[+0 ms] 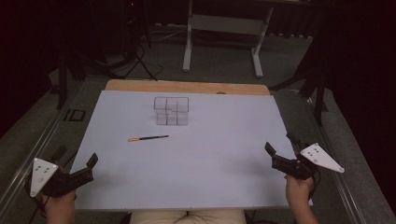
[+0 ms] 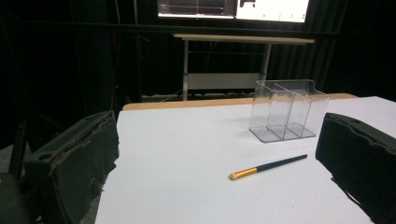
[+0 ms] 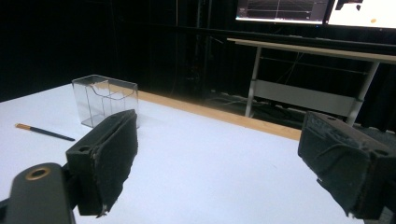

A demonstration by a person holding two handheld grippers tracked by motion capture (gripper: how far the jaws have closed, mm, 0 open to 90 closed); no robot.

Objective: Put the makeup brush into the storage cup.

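Both hand-held grippers, left (image 1: 77,170) and right (image 1: 285,151), released and empty; thin brush (image 1: 148,137) may roll away if pinched off-centre.

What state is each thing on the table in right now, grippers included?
Clear organizer: upright, compartments empty.
Brush: lying flat on the white tabletop in front of the organizer, apart from it, untouched.
Left gripper: open, holding nothing, at the table's near left corner.
Right gripper: open, holding nothing, at the table's near right edge.
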